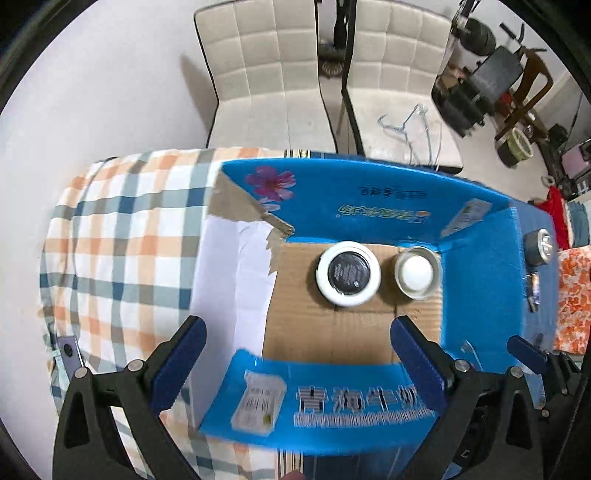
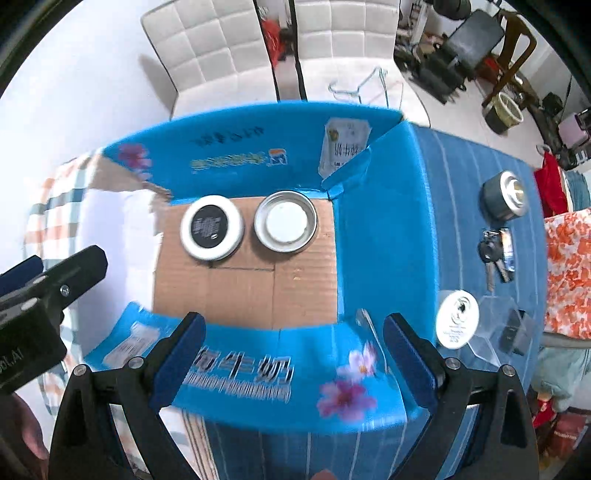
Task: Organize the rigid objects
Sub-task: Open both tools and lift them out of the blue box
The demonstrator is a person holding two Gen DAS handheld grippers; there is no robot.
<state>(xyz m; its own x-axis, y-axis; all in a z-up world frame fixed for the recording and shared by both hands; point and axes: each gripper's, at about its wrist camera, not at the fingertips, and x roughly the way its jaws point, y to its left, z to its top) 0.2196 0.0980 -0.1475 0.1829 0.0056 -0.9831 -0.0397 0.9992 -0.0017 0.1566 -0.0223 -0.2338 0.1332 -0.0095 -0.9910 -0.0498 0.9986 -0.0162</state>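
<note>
An open blue cardboard box (image 1: 369,192) (image 2: 384,236) stands in front of me. On its brown floor sit a white-rimmed round tin with a black label (image 1: 348,274) (image 2: 211,226) and a metal tin with a white centre (image 1: 417,273) (image 2: 286,220), side by side at the far wall. My left gripper (image 1: 295,362) is open and empty above the box's near wall. My right gripper (image 2: 293,354) is open and empty, also above the near wall. To the right of the box lie a grey and silver round object (image 2: 506,195) (image 1: 541,247), keys (image 2: 496,254), a white round disc (image 2: 457,319) and a clear plastic case (image 2: 506,332).
The box rests on a blue striped cloth (image 2: 465,177) and a plaid cloth (image 1: 122,236). Two white padded chairs (image 1: 258,74) (image 2: 347,33) stand behind. A floral cloth (image 2: 569,273) is at the right. Clutter fills the far right floor.
</note>
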